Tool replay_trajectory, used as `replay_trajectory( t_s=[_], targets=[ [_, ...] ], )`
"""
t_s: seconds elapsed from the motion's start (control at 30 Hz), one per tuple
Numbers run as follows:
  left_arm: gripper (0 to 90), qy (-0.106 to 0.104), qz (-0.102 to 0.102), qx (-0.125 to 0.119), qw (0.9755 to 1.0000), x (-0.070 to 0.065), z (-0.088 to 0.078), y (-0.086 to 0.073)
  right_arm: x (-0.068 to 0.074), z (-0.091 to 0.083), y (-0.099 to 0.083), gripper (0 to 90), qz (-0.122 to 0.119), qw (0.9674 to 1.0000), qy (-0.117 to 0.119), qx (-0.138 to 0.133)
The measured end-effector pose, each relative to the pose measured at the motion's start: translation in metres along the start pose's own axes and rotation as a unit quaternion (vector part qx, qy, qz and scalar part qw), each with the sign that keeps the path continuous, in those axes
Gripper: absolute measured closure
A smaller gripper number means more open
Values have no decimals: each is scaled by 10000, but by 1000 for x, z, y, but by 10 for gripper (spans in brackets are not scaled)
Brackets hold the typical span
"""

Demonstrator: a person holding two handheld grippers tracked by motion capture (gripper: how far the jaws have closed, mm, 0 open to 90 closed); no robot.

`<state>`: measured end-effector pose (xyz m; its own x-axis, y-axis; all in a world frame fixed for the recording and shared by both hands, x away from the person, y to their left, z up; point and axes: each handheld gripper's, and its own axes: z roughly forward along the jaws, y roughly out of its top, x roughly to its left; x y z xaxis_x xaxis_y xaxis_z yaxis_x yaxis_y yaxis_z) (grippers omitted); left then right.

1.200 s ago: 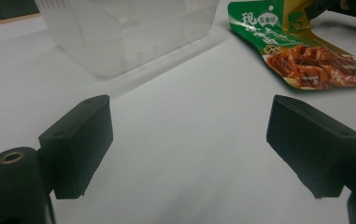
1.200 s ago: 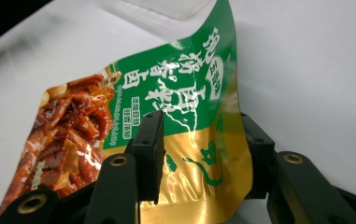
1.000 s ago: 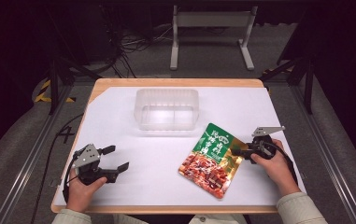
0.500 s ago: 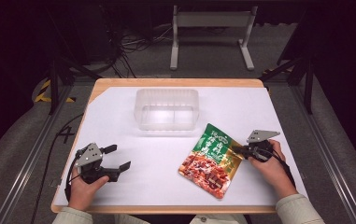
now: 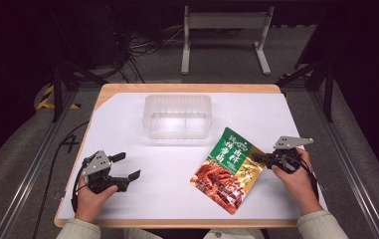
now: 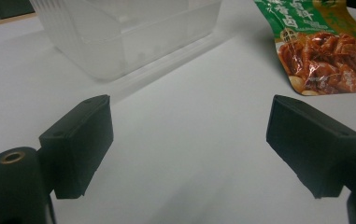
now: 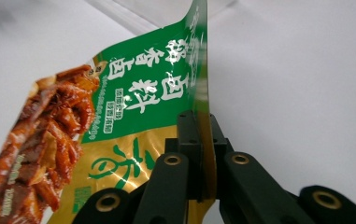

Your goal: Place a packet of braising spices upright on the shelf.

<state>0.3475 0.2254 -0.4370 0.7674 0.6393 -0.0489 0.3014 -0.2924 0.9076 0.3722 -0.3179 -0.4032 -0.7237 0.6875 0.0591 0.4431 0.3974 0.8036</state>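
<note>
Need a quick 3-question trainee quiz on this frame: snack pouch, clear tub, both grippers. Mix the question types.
1. True or false: the right gripper is clamped on the edge of the snack pouch.
2. Which thing stands nearest the far edge of the table? A) the snack pouch B) the clear plastic tub C) the left gripper
3. Fill in: the left gripper's jaws stand ____, with nothing between them.

Key: 1 true; 2 B; 3 open
</note>
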Motion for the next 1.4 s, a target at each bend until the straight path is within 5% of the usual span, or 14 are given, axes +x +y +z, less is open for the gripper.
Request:
replay_trajectory(
  t_s=[0.3, 0.9, 1.1, 1.4],
  targets=[
    [154, -43, 1, 3, 10000, 0, 4, 3, 12, -29, 14, 900, 265, 9990, 201, -303],
    [154, 2, -62, 48, 10000, -1, 3, 1, 54, -81, 65, 900, -274, 9965, 173, -765],
    [154, -11, -51, 73, 10000, -1, 4, 1, 55, -89, 77, 900, -364, 9966, -2, -737],
    [154, -1, -45, 96, 9999, 0, 5, 0, 38, -96, 88, 900, -42, 9958, -11, -918]
  ],
)
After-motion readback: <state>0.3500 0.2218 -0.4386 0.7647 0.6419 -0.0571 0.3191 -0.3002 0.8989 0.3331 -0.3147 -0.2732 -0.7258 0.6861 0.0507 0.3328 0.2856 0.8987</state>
